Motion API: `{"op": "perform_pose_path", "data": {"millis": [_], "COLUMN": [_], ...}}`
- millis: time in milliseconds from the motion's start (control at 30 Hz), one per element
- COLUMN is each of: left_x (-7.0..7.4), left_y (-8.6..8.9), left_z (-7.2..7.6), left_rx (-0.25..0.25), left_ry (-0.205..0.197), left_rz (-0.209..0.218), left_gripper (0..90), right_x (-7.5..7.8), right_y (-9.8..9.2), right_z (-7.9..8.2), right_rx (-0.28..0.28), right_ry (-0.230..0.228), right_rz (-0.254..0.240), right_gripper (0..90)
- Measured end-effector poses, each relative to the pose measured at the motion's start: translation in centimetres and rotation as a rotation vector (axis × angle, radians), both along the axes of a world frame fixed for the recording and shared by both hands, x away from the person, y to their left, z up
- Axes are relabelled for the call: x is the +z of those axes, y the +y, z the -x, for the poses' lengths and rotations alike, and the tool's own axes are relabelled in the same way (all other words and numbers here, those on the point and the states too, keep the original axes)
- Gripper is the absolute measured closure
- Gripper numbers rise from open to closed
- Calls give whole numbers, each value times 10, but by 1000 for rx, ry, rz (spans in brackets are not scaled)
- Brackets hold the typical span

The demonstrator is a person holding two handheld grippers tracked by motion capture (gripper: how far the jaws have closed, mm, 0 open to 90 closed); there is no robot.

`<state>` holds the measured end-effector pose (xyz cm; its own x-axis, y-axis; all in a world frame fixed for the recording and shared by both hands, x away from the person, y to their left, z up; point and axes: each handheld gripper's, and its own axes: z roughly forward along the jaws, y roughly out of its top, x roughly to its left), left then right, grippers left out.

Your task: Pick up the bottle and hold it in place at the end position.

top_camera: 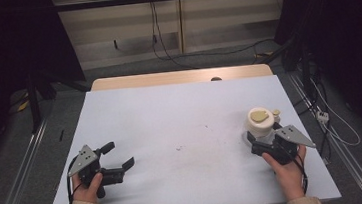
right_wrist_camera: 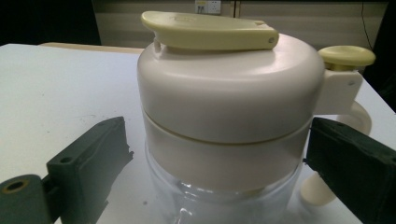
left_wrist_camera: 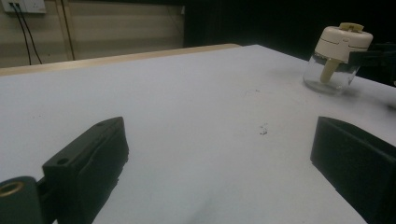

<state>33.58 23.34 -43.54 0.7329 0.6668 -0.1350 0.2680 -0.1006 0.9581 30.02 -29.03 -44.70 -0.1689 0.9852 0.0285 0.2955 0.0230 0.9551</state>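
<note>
Straddling the upright jar (right_wrist_camera: 229, 121), our right tongs (top_camera: 266, 146) gape wide, one jaw on either flank, not yet pinching; left tongs (top_camera: 119, 158) idle open, well apart.

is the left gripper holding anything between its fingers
No, the left gripper has its fingers spread wide over the bare white table, with nothing between them.

The jar (top_camera: 261, 124) stands on the table (top_camera: 181, 122) near its right edge (between the right gripper's (top_camera: 262, 143) jaws); the left gripper (top_camera: 117, 161) sits near the front-left corner.
</note>
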Motion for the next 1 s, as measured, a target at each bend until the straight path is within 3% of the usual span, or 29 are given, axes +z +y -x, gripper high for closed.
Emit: {"op": "perform_pose_path", "data": {"millis": [1000], "left_x": [-3], "left_y": [-1], "left_z": [-2], "left_rx": [-19], "left_ry": [16], "left_rz": [-8], "left_gripper": [38], "right_x": [-6], "right_y": [3], "right_z": [-28], "right_rx": [-42], "right_ry": [30], "right_rz": [-28], "right_gripper": [43]}}
